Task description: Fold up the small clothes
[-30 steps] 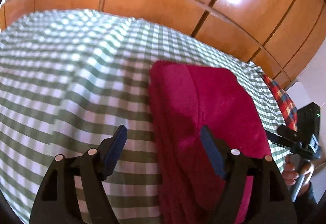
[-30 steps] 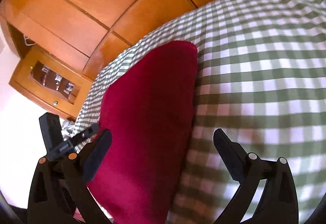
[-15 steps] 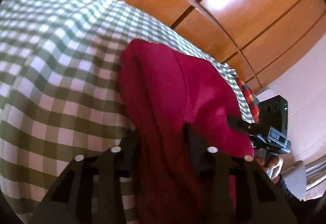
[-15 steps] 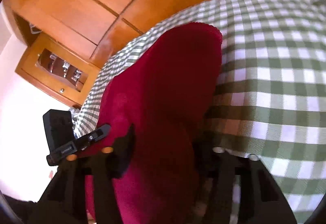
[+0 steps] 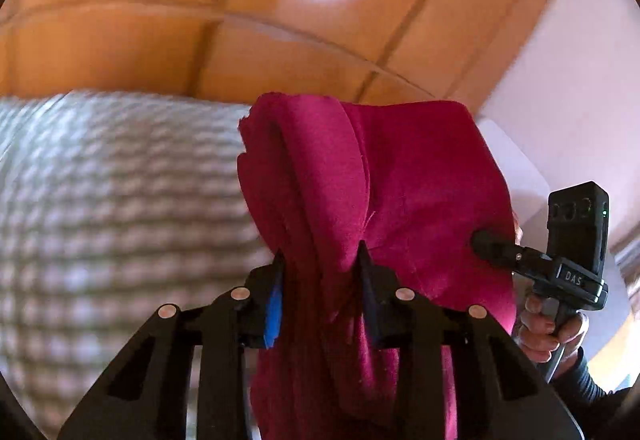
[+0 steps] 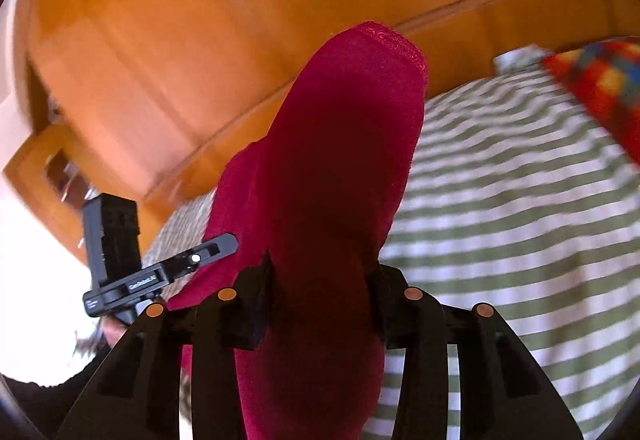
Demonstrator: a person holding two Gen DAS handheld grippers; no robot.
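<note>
Both claws (image 5: 320, 264) (image 6: 320, 264) grip red cloth (image 5: 400, 176).

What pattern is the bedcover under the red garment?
Green and white check, on the bedcover; clearest in the right wrist view, though blurred.

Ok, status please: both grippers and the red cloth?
Left gripper and right gripper just closed, both gripping red cloth. Cloth bunched between fingers above checked bedcover. Nothing blocking.

Bed and wood panels behind

A green-and-white checked bedcover (image 6: 520, 208) spreads over the bed, blurred in the left wrist view. Glossy orange wooden panelling (image 5: 280, 20) rises behind it. A multicoloured plaid cloth (image 6: 604, 84) lies at the bedcover's far right edge.
</note>
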